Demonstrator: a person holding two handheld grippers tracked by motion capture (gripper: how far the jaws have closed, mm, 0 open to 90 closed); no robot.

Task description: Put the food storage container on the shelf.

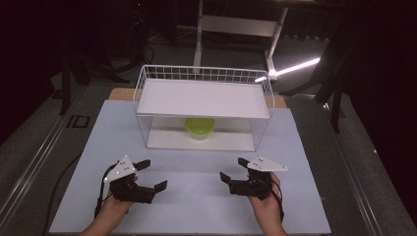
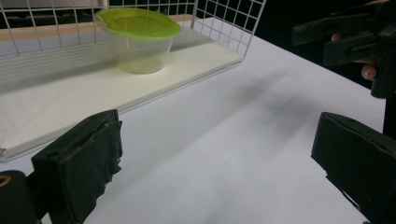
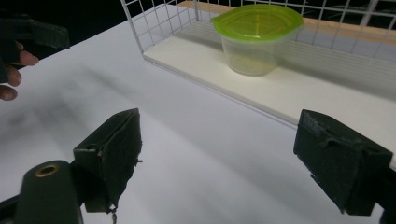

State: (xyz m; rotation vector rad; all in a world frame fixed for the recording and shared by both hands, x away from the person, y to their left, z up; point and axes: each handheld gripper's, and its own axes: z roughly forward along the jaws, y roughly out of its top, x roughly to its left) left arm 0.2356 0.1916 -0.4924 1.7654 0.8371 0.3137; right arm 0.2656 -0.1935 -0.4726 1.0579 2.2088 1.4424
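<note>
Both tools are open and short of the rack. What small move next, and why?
Probably ease the right tool forward toward the green-lidded container on the wire rack's lower shelf. Both it and the left tool are open, empty and hovering over the table, with the rack's front open.

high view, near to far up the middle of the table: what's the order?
Left gripper and right gripper, level with each other → bare white table → wire rack lower shelf → green-lidded container → rack's back wire wall.
</note>
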